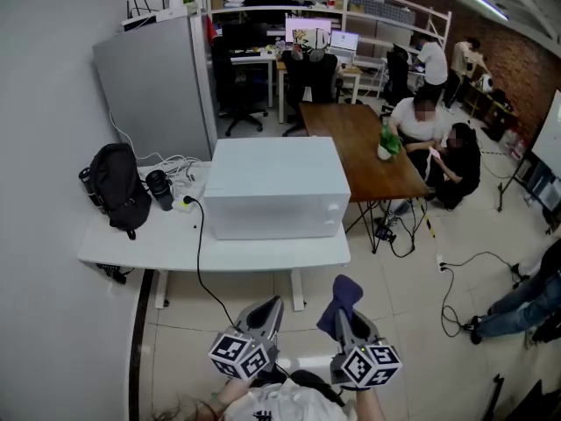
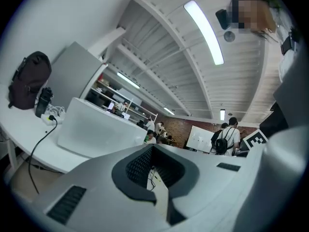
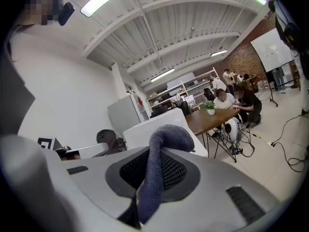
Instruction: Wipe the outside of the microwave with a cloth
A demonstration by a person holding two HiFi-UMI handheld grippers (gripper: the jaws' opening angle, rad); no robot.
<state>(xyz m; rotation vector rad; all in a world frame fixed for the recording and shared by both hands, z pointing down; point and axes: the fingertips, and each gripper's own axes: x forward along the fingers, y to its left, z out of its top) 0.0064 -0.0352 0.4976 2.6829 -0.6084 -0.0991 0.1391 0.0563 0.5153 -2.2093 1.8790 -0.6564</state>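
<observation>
- White microwave point(image 1: 276, 187) sits on a white table point(image 1: 131, 246).
- Right gripper point(image 1: 351, 324) is well in front of the microwave, apart from it, jaws clamped on a blue cloth point(image 1: 342, 298) that sticks up out of them.
- Left gripper point(image 1: 266, 317) is also in front of the microwave, jaws almost together with only a thin slit, nothing held.
- Black backpack point(image 1: 118, 187) is left of the microwave.

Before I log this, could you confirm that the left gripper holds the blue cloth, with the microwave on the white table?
Not quite: the right gripper holds the cloth, as the right gripper view shows. The microwave is on the white table.
</observation>
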